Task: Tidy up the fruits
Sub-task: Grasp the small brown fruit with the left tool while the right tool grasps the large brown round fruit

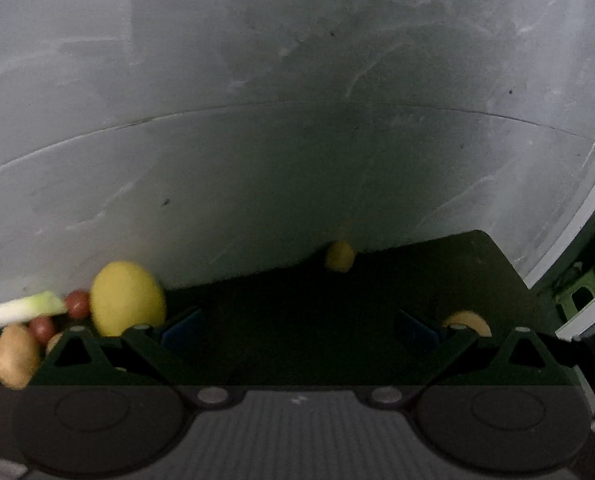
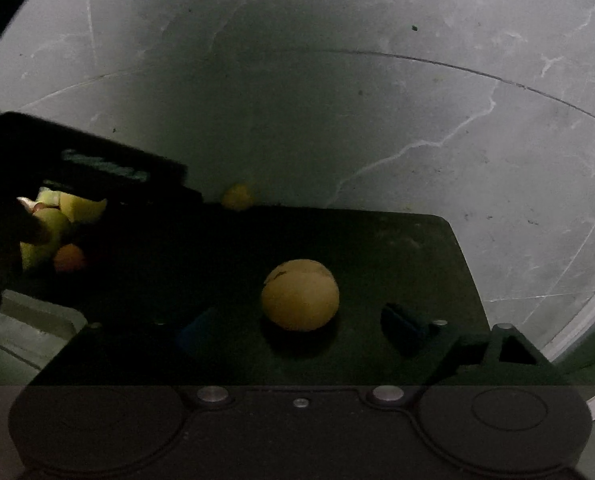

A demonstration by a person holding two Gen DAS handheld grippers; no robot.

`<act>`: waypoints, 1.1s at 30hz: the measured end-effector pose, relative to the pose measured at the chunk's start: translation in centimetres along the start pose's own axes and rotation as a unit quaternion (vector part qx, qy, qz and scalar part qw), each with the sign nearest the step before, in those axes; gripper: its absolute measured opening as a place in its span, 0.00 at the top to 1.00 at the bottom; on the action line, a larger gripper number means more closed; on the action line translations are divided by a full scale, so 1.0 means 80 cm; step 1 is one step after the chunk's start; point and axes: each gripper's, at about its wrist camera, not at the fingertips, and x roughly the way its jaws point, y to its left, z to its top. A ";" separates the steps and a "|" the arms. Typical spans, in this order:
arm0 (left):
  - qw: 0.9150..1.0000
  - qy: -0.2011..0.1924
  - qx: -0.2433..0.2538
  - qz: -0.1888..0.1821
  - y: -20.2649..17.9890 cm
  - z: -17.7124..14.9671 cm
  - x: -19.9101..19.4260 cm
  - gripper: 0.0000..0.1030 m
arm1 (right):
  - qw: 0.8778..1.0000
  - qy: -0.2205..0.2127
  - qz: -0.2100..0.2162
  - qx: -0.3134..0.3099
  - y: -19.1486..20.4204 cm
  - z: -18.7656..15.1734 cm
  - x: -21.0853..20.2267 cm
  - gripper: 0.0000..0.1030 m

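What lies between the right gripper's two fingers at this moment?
In the right wrist view, a round yellow fruit sits on the dark mat between the open right gripper; neither pad touches it.

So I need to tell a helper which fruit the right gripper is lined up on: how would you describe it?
Find the dark mat on the grey marbled floor. The round yellow fruit sits alone on it, between the open right gripper fingers. The other fruits are heaped at the mat's far left; this one stands apart.
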 end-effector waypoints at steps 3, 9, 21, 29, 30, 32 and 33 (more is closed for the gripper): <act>1.000 0.002 0.004 0.001 -0.008 0.009 0.020 0.01 | 1.000 0.004 0.002 0.001 -0.004 -0.001 0.007 0.18; 1.000 -0.001 0.007 0.020 -0.025 0.019 0.049 0.01 | 1.000 0.003 0.012 0.009 -0.006 -0.003 0.015 0.22; 0.999 0.003 0.000 0.034 -0.034 0.027 0.077 0.18 | 0.999 -0.007 0.022 0.022 0.003 -0.004 0.020 0.35; 1.000 0.009 -0.019 0.009 -0.022 0.025 0.089 0.33 | 0.999 -0.016 0.008 0.027 0.006 -0.002 0.033 0.44; 1.000 0.013 -0.021 0.005 -0.022 0.023 0.090 0.39 | 0.999 -0.017 0.007 0.028 0.006 -0.001 0.034 0.45; 0.999 0.019 -0.027 -0.001 -0.019 0.024 0.094 0.41 | 0.999 -0.017 0.005 0.027 0.008 -0.001 0.035 0.48; 0.999 0.019 -0.029 -0.004 -0.017 0.024 0.094 0.42 | 1.000 -0.018 0.003 0.025 0.009 -0.001 0.035 0.49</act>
